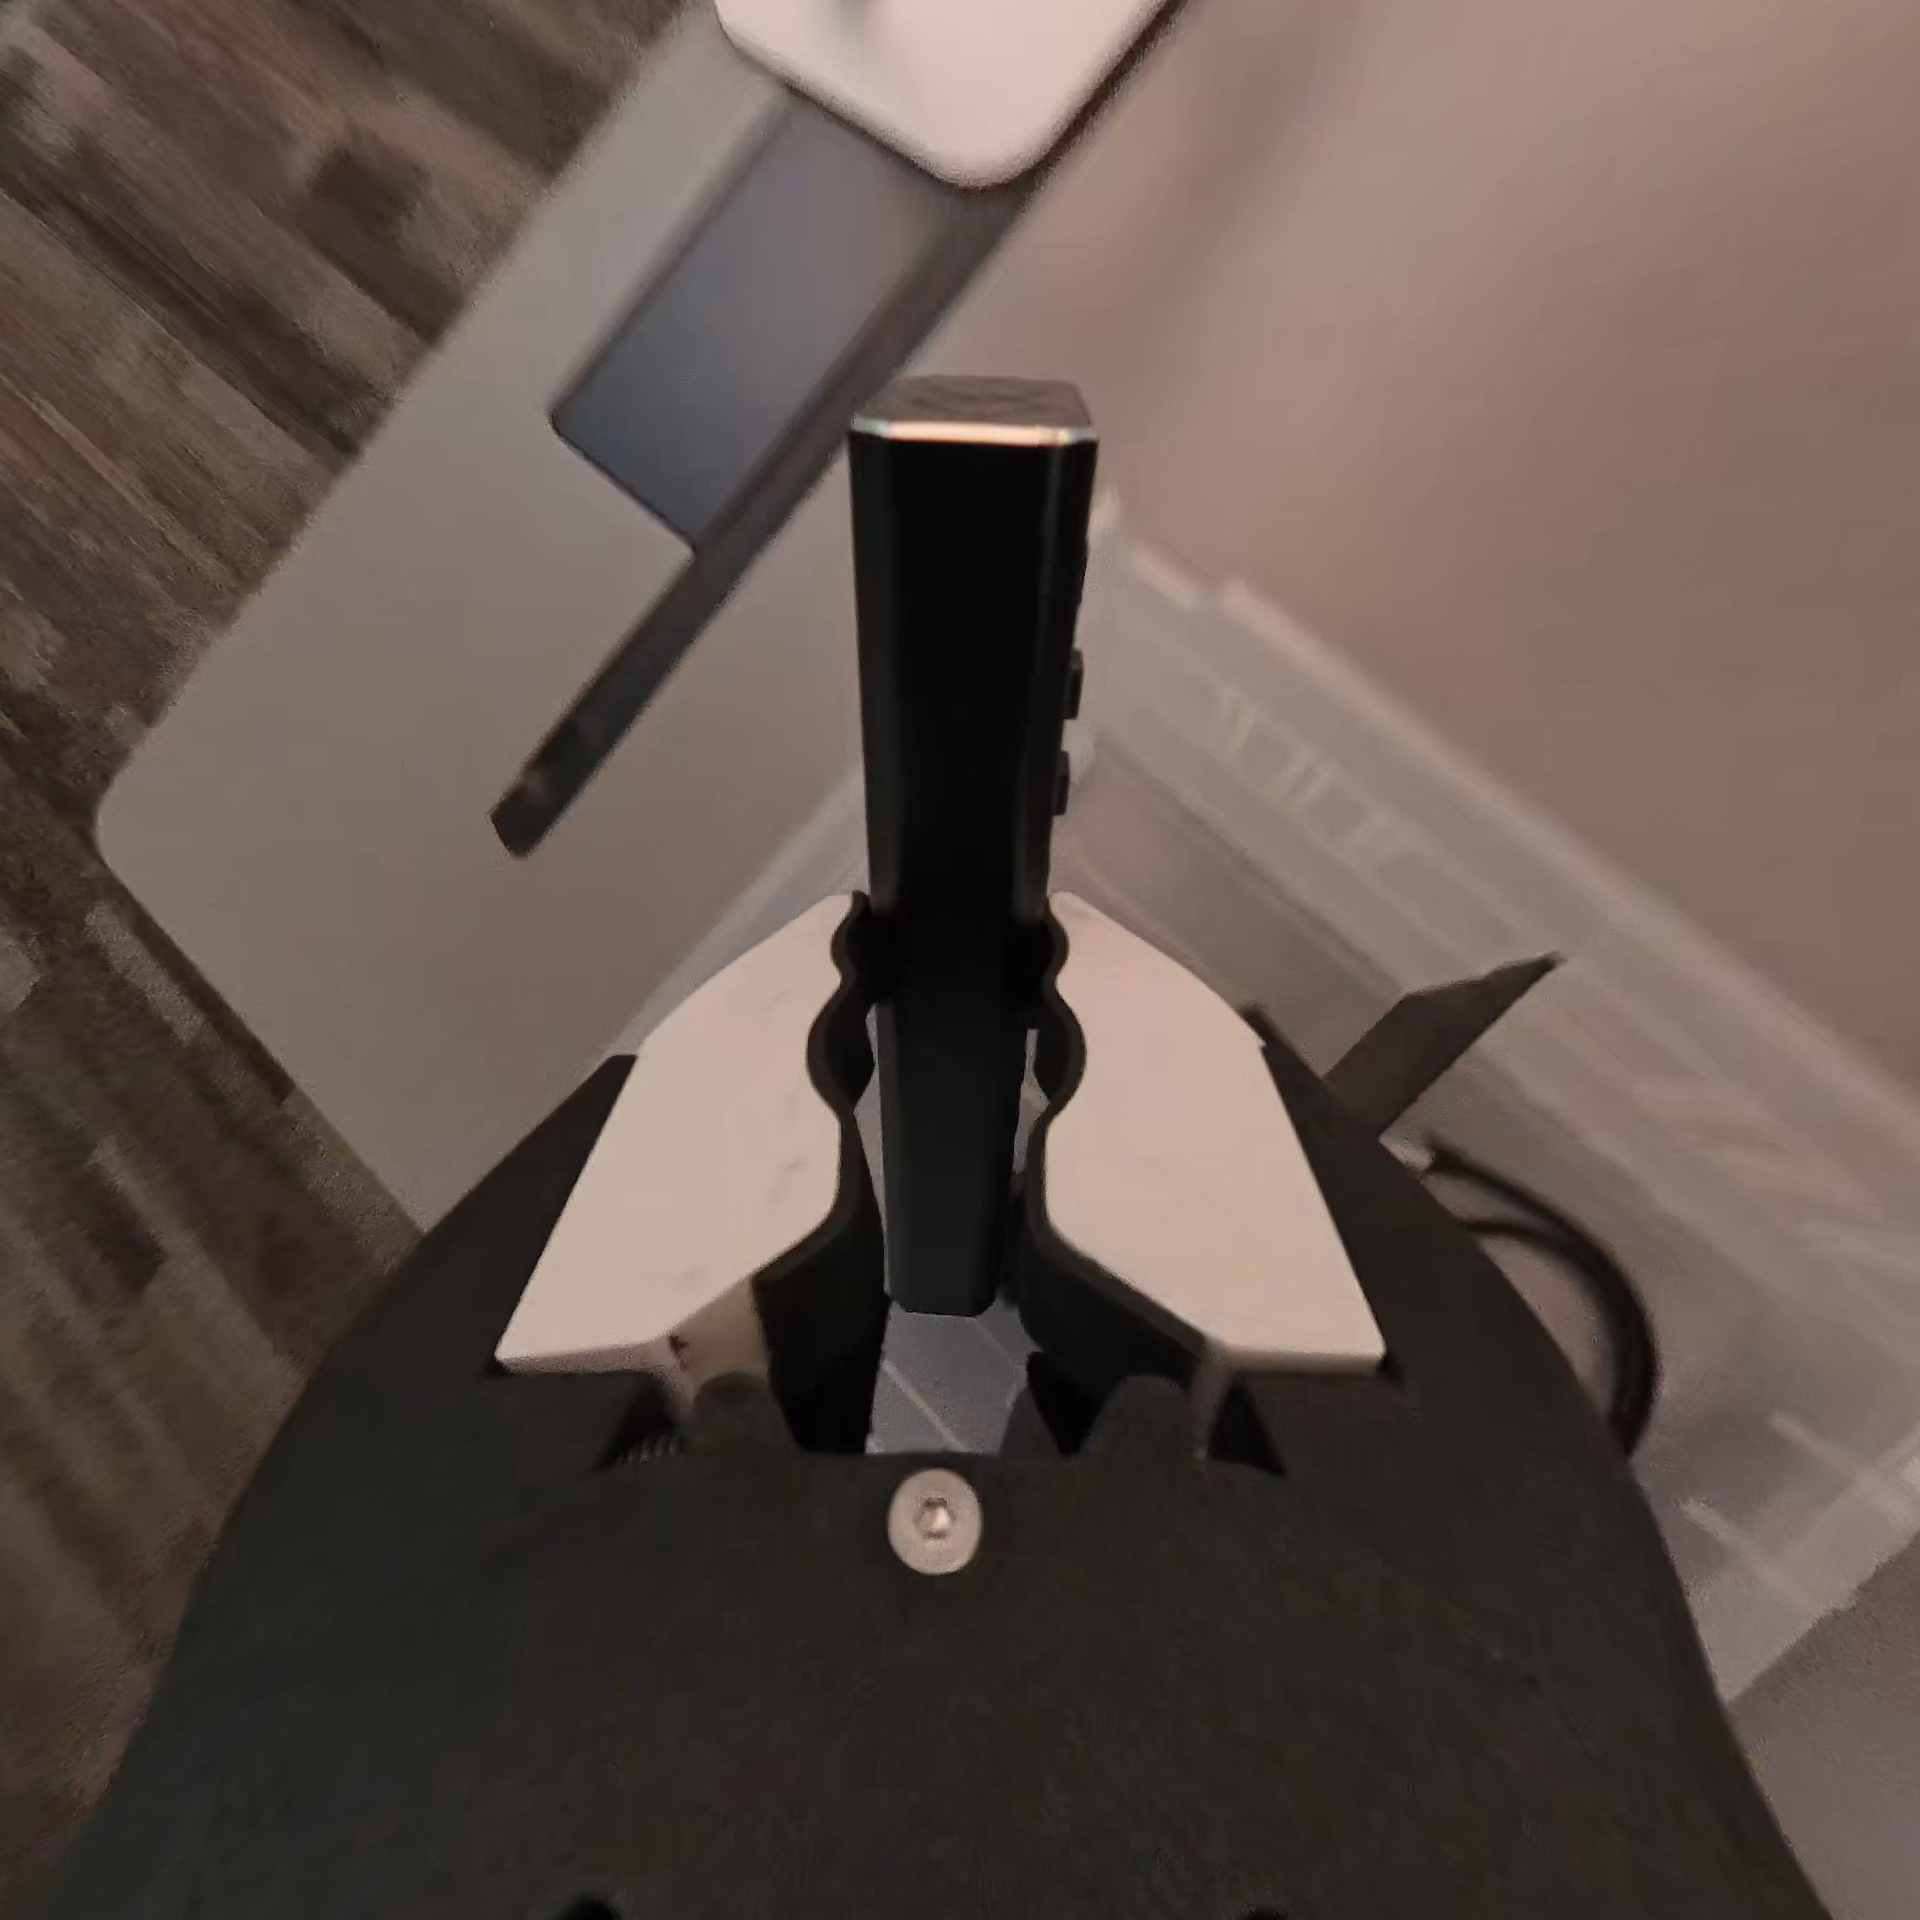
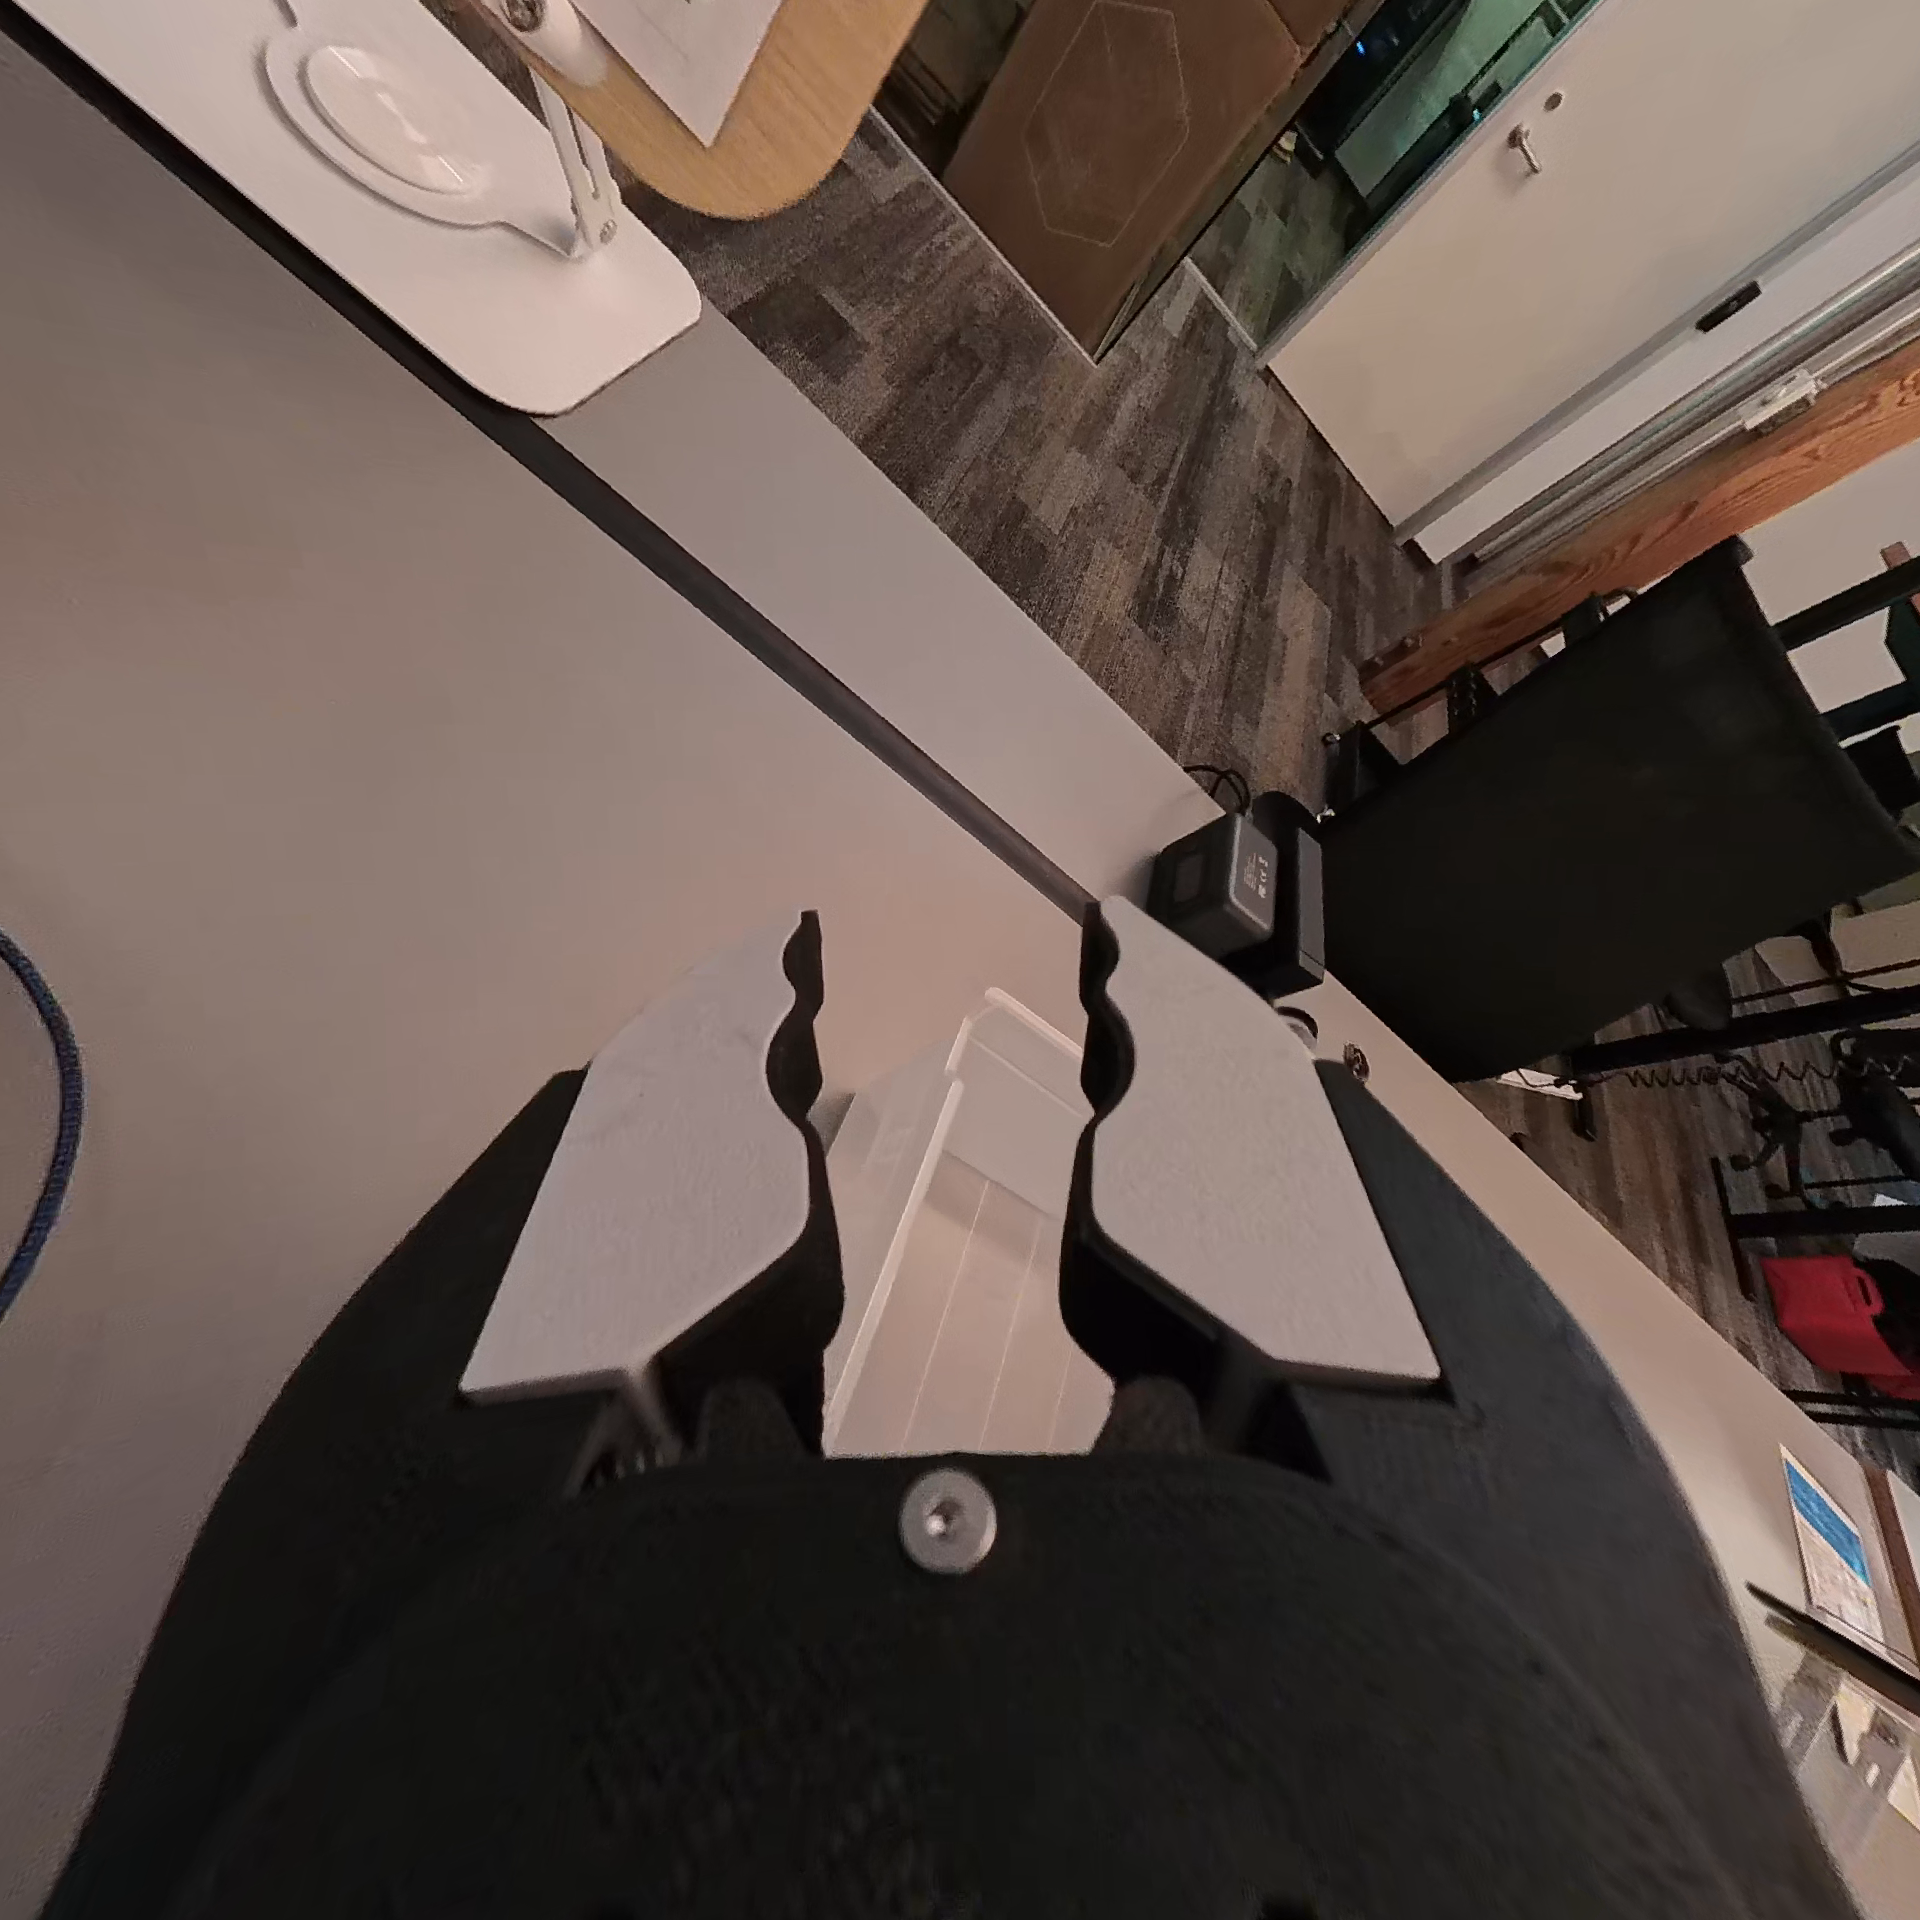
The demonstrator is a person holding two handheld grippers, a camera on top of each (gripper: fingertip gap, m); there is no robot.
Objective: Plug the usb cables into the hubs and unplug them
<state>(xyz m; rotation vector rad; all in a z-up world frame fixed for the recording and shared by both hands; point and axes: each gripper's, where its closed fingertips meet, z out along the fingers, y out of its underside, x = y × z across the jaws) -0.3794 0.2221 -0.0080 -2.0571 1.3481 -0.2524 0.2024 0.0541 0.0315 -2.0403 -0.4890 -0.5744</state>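
My left gripper point(image 1: 948, 935) is shut on a long black USB hub point(image 1: 971, 665) that sticks out forward between the fingers, held above the pale table point(image 1: 1507, 416). Small black buttons or ports show along the hub's right edge. My right gripper point(image 2: 948, 966) is open and empty above the same pale table point(image 2: 364, 727). A blue braided cable point(image 2: 47, 1101) curves at the far left edge of the right wrist view. No plug shows in either view.
A clear plastic bin point(image 2: 966, 1226) lies under my right gripper and also shows blurred in the left wrist view point(image 1: 1403, 935). A white monitor-stand base point(image 2: 468, 239), a black box point(image 2: 1236, 894) at the table edge, a dark table slot point(image 1: 727, 416) and black cables point(image 1: 1590, 1309) show. My hands' fingertips stand some 60 cm from each other.
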